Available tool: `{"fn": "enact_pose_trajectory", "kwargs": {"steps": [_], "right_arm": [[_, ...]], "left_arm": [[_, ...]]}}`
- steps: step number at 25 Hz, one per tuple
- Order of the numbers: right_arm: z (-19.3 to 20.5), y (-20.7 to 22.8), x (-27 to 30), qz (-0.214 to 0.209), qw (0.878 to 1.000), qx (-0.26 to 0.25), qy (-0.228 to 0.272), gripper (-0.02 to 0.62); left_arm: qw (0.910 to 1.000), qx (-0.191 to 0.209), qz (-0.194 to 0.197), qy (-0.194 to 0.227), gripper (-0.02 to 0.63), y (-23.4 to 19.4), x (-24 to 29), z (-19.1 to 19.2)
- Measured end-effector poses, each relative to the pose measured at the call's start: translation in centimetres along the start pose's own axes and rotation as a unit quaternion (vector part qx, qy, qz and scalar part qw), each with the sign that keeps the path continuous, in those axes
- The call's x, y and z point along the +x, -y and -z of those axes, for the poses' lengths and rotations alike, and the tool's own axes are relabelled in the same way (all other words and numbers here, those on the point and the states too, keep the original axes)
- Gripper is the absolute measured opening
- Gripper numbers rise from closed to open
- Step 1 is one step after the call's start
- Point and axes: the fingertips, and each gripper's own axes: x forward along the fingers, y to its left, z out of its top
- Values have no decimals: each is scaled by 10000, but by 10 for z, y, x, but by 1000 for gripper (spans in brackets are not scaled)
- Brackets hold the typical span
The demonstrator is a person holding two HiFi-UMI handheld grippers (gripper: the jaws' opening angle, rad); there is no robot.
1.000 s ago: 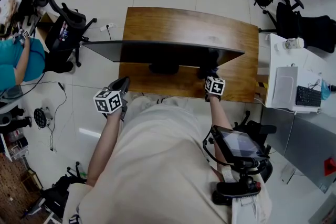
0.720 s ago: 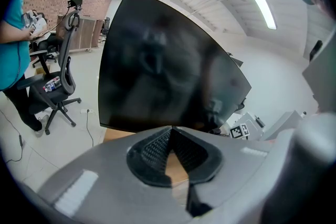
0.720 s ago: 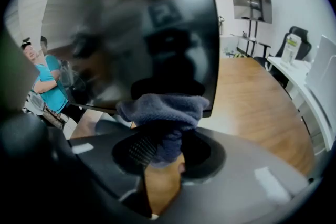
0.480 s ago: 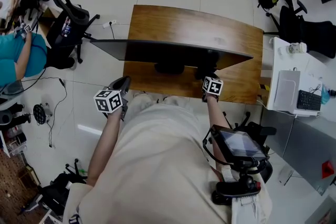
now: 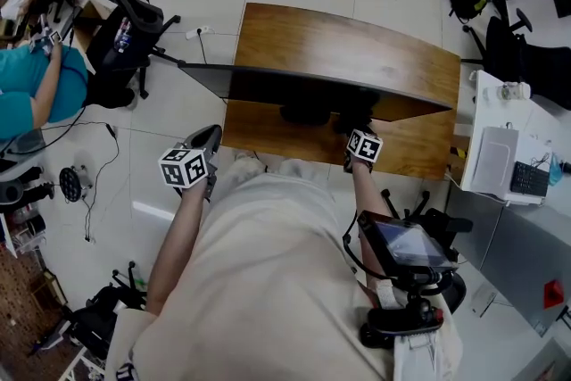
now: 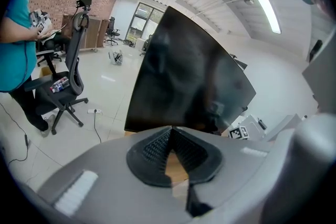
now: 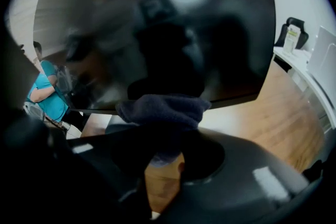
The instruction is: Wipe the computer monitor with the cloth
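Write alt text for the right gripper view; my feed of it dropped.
The right gripper is shut on a bunched dark blue-grey cloth, held at the lower edge of a large black computer monitor that fills most of the view. A brown wooden desk shows below and to the right. Whether the cloth touches the screen is unclear.

The monitor [image 5: 312,89] stands on the worktop [image 5: 357,36]. The right hand-held gripper [image 5: 357,128], with the cloth [image 7: 163,110] in it, is just before the monitor. The left hand-held gripper [image 5: 205,141] is by the worktop's left corner.
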Motion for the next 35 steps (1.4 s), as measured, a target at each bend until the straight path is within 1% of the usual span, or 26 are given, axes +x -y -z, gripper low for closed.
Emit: {"fn": "enact_pose_trajectory", "kwargs": {"steps": [8, 11, 20, 32, 35], "right_arm": [[8, -33, 10, -6, 9999, 117, -46, 118], [9, -50, 12, -77, 9999, 85, -83, 118], [15, -104, 25, -384, 9986, -229, -278, 118], [27, -182, 46, -846, 9914, -774, -637, 118], [30, -199, 51, -929, 9899, -819, -694, 118]], "left_arm": [[10000, -24, -74, 11, -3, -32, -19, -8], [10000, -34, -68, 21, -2, -41, -22, -11], [10000, -65, 62, 34, -2, -50, -20, -17], [9997, -233, 13, 101, -3, -79, -35, -16], [9996, -267, -10, 118, -2, -86, -40, -16]]}}
